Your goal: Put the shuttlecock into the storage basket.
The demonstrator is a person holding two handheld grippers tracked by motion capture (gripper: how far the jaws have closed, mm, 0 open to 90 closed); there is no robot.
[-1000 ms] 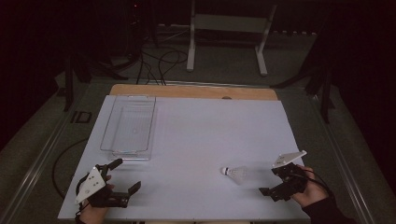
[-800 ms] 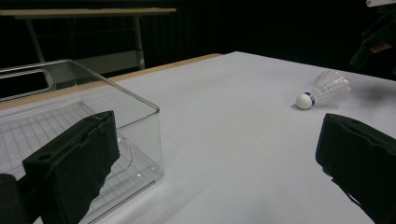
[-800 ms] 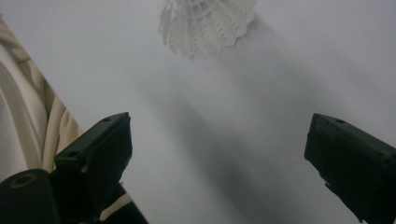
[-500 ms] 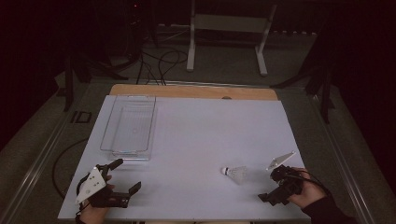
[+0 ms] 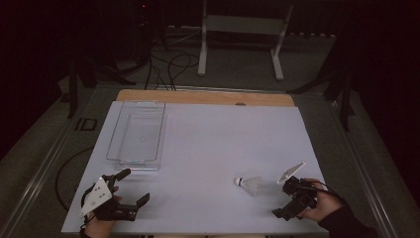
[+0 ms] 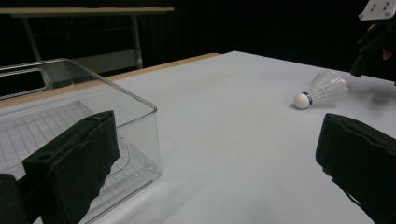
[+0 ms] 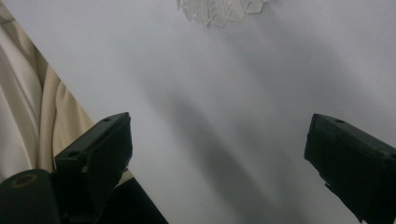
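Shuttlecock, white, with a rounded cork nose ringed by a dark band and a translucent feathered skirt, lying on its side on the white table sheet; no writing legible. It rests just ahead of the right gripper, whose jaws stand wide apart and empty; the right gripper view cuts off all but the skirt edge. Left gripper, jaws likewise spread and empty, sits near the clear plastic bin, the shuttlecock well beyond its jaws.

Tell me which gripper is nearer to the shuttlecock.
Right. The right gripper sits just beside the shuttlecock, on its feather side; the left gripper is across the table near the clear bin.
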